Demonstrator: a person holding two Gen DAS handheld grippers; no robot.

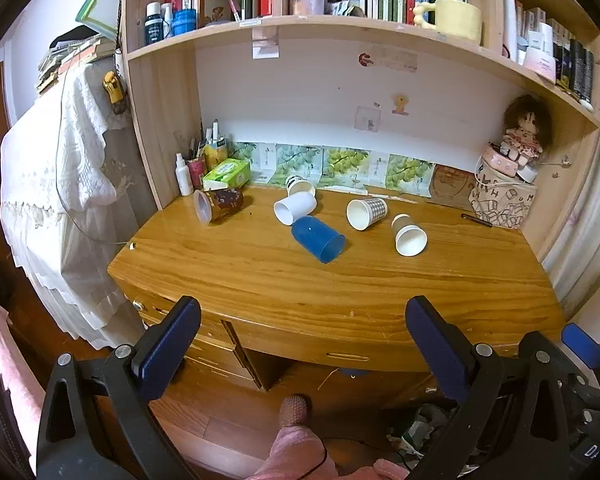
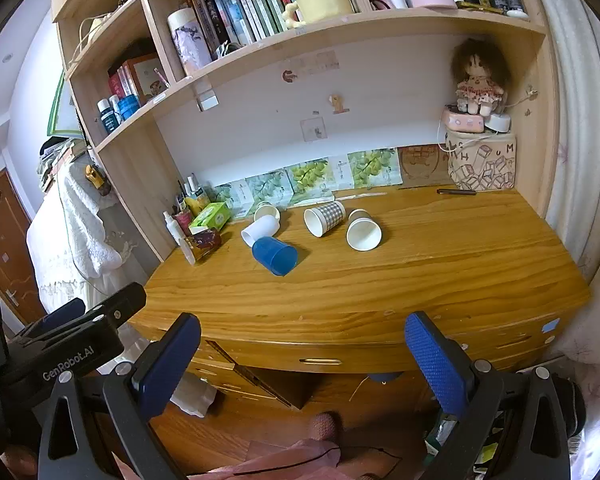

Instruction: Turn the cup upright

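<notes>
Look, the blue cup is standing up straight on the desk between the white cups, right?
Not quite. The blue cup is lying on its side, not standing up; the left wrist view shows its open mouth facing out toward the desk's front edge. It does sit among the white cups, which have tipped over too. Both tongs are open and holding nothing.

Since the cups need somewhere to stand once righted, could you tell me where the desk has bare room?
The desk is bare between its front edge and the blue cup, and rightward past the tan-banded cup. The back-left corner is crowded around the tissue box and brown cup.
</notes>
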